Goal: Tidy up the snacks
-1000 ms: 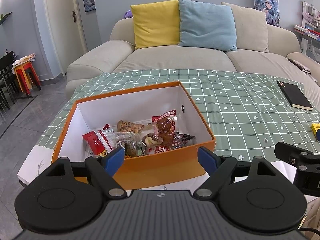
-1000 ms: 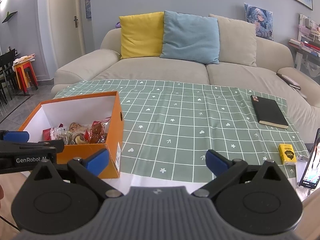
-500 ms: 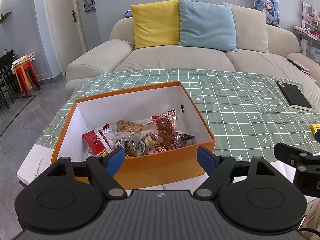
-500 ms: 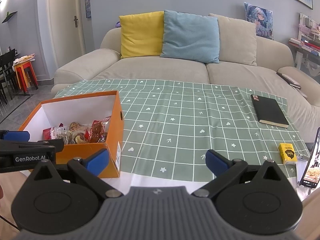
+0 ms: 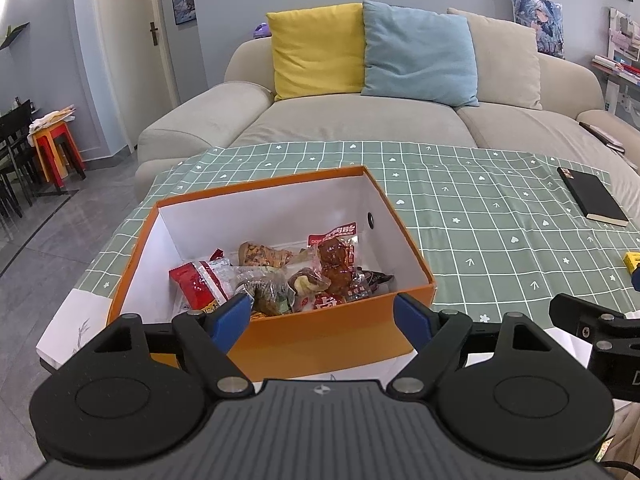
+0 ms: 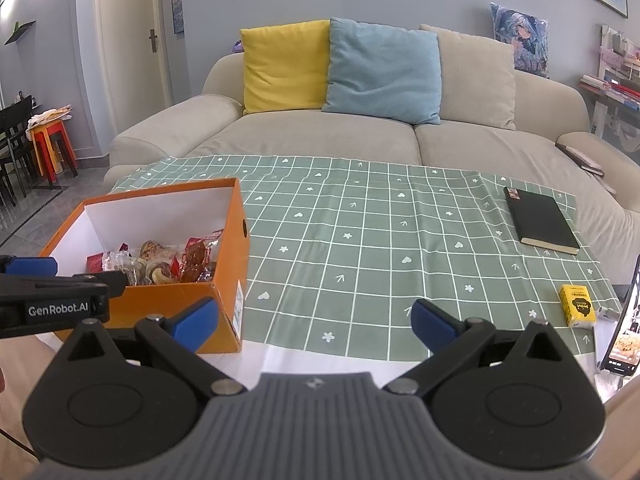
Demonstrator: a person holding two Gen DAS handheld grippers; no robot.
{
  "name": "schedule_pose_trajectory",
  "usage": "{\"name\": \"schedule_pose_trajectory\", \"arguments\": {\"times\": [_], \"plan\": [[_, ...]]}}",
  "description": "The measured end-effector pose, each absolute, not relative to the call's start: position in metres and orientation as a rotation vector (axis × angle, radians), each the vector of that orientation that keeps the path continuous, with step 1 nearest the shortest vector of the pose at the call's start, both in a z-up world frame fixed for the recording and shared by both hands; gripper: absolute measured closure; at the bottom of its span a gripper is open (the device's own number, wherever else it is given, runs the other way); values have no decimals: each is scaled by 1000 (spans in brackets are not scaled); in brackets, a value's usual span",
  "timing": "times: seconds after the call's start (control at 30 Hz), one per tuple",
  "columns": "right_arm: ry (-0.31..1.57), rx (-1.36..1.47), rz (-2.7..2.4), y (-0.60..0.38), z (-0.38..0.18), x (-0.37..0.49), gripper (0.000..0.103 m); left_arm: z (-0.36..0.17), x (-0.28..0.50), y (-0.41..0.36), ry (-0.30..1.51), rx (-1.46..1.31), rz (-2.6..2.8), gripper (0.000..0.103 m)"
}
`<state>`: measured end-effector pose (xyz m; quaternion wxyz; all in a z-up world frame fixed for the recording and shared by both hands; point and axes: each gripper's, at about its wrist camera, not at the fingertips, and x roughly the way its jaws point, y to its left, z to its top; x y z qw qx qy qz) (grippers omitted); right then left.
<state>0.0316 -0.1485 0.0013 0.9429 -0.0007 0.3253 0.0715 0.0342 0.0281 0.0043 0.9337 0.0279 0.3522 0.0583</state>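
Orange box (image 5: 336, 332) holds snacks (image 5: 280, 276), long axis left-right; both tools (image 5: 324, 316) (image 6: 314, 318) spread apart, empty.

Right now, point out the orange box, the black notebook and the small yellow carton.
orange box (image 5: 332, 336): left wrist view, front outer wall.
black notebook (image 6: 542, 220): right wrist view, middle of cover.
small yellow carton (image 6: 577, 306): right wrist view, printed front face.

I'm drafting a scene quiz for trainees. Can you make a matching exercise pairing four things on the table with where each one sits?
Things:
1. snack packets
2. black notebook
3. yellow carton
4. orange box

Places:
A. near right edge, by the phone
B. left end of the green tablecloth
C. inside the orange box
D. far right of the tablecloth

Pairs: 1-C, 2-D, 3-A, 4-B
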Motion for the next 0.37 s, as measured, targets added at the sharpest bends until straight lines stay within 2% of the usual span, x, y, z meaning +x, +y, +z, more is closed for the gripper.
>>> {"name": "schedule_pose_trajectory", "arguments": {"times": [0.37], "plan": [[669, 0, 147, -148, -2, 33, 4, 5, 34, 31, 718, 40, 109, 8]]}}
